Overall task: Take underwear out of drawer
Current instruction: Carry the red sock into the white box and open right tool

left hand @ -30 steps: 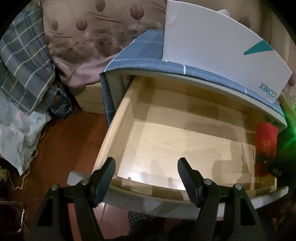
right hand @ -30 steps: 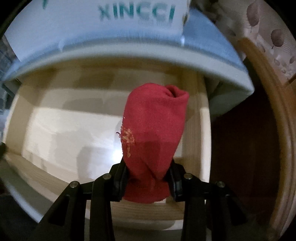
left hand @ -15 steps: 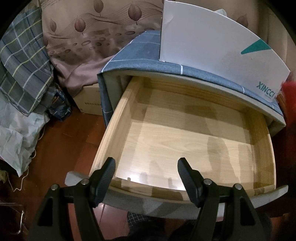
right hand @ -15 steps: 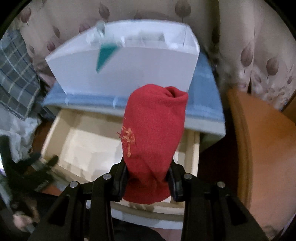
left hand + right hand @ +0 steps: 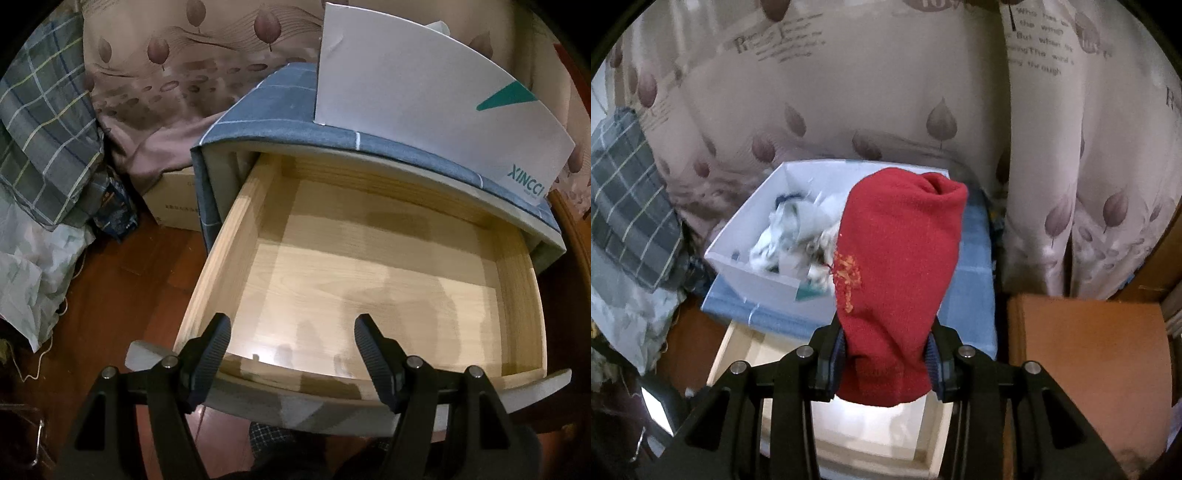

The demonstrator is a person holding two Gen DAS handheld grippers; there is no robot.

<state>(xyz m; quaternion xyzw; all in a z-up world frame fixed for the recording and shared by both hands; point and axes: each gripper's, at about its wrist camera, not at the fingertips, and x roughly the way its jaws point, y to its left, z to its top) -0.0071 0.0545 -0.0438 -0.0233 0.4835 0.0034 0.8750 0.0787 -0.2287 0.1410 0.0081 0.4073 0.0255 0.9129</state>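
Red knit fabric — the rolled underwear point(image 5: 901, 280) — is clamped between the two pads of the right gripper point(image 5: 886, 354), which presses on its lower end from both sides; the roll stands upright out of the jaws, with a small patch of orange-yellow stitching on its left face. The underwear is held in the air above the open drawer point(image 5: 934, 446), clear of the drawer's interior. Behind it, a white box point(image 5: 757, 273) holding crumpled pale cloth sits on the blue-topped cabinet point(image 5: 971, 295), and a leaf-print curtain point(image 5: 886, 92) hangs at the back. An orange-brown surface point(image 5: 1089, 354) lies just beside the cabinet on the right. The left gripper point(image 5: 291, 354) has its jaws standing apart with nothing between them; it hangs over the drawer's front edge point(image 5: 332, 402). In the left wrist view the pale wooden floor of the drawer point(image 5: 369, 288) is bare — only shadows fall across it. The box, marked XINCCI with a teal triangle, stands on the cabinet top above the drawer. A plaid cloth point(image 5: 40, 129) and a cardboard carton point(image 5: 173, 203) lie to the left on the dark wooden floor point(image 5: 122, 295).
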